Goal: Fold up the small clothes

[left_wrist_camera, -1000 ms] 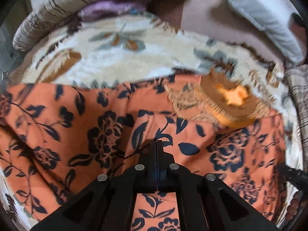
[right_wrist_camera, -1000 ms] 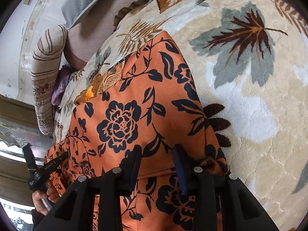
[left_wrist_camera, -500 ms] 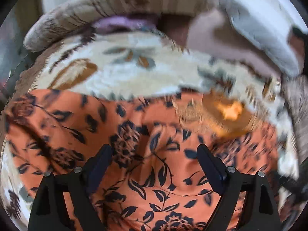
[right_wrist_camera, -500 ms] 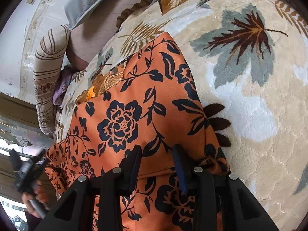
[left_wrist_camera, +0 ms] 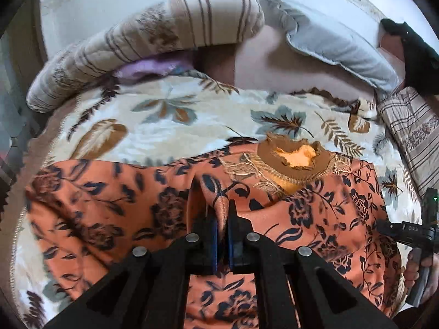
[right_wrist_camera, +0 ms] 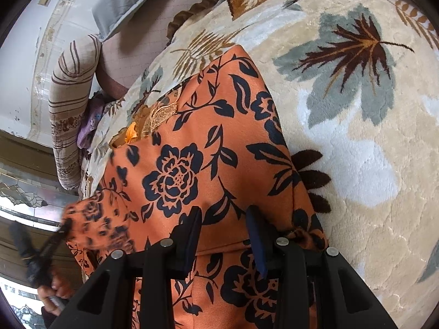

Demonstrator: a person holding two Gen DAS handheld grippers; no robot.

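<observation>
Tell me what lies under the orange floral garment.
The orange floral garment lies on a leaf-patterned plush blanket, visible around its edges. Whatever is directly beneath the cloth is covered.

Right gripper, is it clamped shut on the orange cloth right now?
No, the right gripper has its fingers spread apart above the orange floral garment, with flat cloth showing between them.

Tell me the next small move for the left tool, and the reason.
Probably lift the left tool and carry its pinched ridge of the orange floral garment across toward the right tool, which stands open over the flat far side.
</observation>
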